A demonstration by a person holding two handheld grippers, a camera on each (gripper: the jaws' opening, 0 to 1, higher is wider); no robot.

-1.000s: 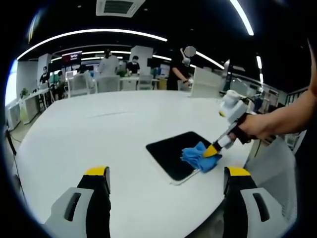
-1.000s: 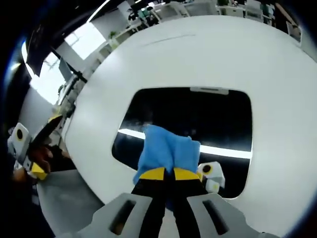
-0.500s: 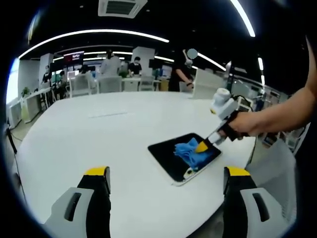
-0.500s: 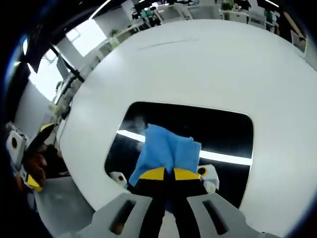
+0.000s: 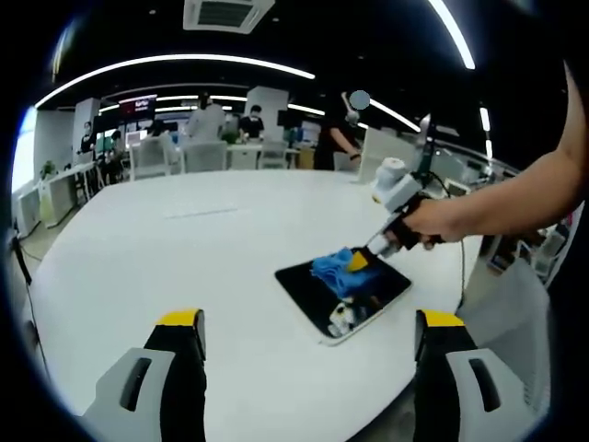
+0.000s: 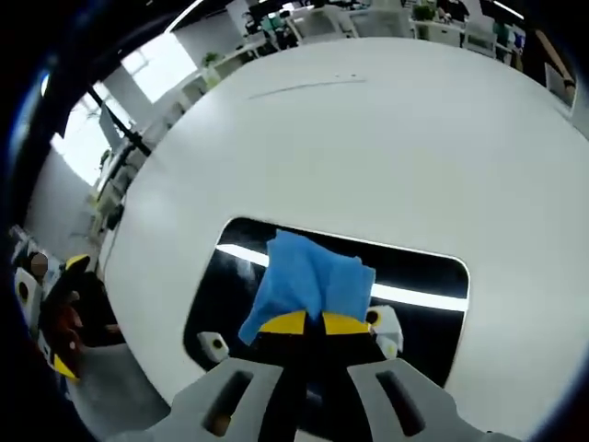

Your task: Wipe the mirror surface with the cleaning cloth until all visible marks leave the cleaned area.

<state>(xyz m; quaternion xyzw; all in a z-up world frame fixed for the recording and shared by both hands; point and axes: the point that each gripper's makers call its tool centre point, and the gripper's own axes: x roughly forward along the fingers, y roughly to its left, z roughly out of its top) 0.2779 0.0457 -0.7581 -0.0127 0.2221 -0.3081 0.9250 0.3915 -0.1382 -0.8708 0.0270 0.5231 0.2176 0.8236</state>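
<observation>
White tabletop spread wide and bare around your work, with open room toward 12 and 9 o'clock in the left gripper view. Your mirror lay near the table's curved edge at about 3 o'clock, dark and rounded at the corners. Your right gripper had its jaws pinched tight on the blue cloth, pressing it onto the mirror's far part. Your left gripper hung back with its jaws spread wide, holding nothing. Desks and people stood well beyond the table at 12 o'clock.
</observation>
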